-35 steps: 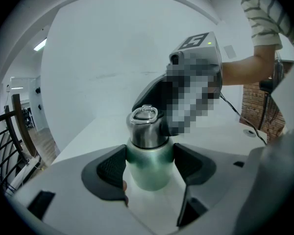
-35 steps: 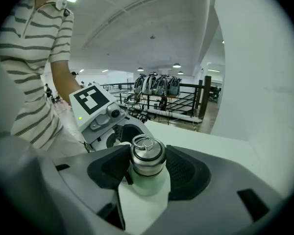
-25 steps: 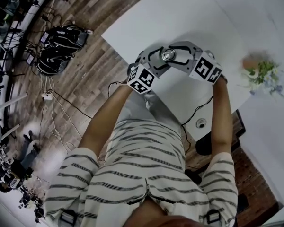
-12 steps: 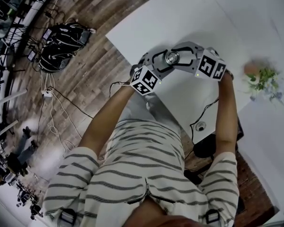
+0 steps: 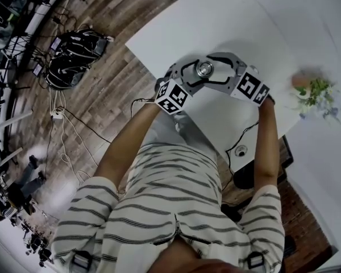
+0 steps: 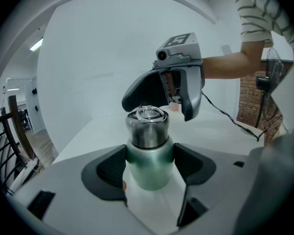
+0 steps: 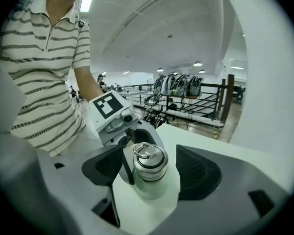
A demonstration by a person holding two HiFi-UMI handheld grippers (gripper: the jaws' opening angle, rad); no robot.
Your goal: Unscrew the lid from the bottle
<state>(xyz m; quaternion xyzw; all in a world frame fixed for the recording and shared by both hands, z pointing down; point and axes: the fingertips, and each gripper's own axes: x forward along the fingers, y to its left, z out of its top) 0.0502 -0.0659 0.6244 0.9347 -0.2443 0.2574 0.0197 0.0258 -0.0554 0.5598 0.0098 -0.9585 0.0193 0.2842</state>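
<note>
1. Noted left fingers point(image 6: 110, 168) pressed against both sides of the green bottle point(image 6: 149, 173), low on its body, holding it upright.
2. Noted right fingers point(image 7: 198, 173) spread wide round the steel lid point(image 7: 149, 161), with a gap on each side and nothing gripped. Have just been opening, with the lid between them.
3. Found lid seated on the bottle's neck, ring handle on top. Bottle over the white tabletop point(image 5: 216, 16) near its front edge, base hidden.
4. Judged task unfinished: lid not off, and cannot tell how loose. Probably a release between turns, with regripping and more twisting left to do.
5. Compared with earlier head view: hold on lid let go. Bottle in same spot, left fingers unchanged.
</note>
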